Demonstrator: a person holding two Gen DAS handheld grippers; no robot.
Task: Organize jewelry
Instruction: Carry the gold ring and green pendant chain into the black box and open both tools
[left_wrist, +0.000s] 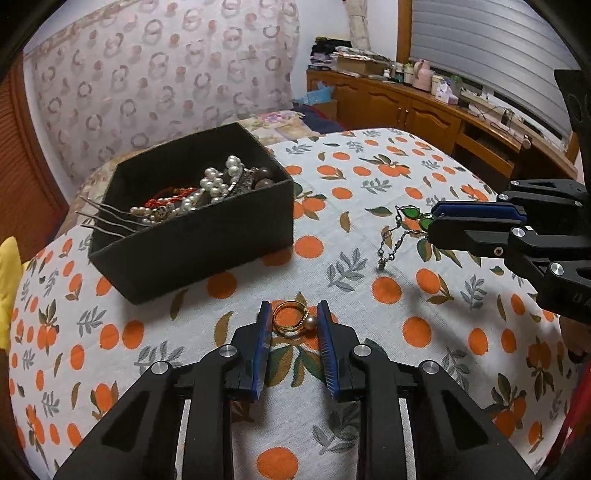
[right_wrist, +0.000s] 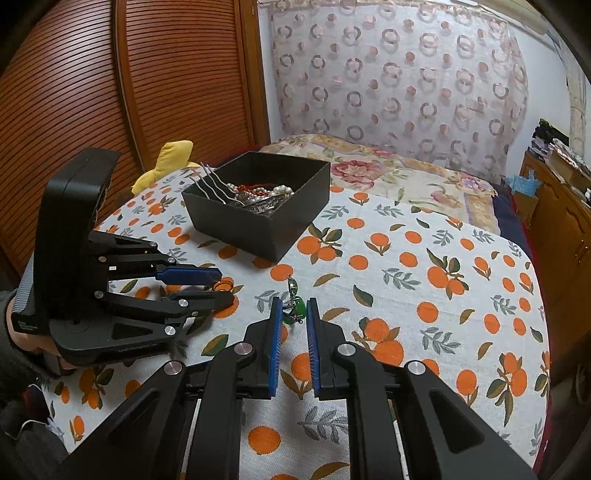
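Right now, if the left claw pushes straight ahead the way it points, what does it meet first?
The gold pearl ring, lying on the orange-print cloth between the open left claw's fingertips. Beyond it, probably bare cloth; the black box seems left of that line.

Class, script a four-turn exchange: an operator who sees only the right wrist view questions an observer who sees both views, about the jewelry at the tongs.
Operator: Does anything hang below my green piece?
Observer: Yes. The green-stone chain, clamped in the right tongs, trails thin links downward.
Operator: Is the ring at the other tongs plain?
Observer: No. The gold ring carries a pearl and lies between the open left tongs.
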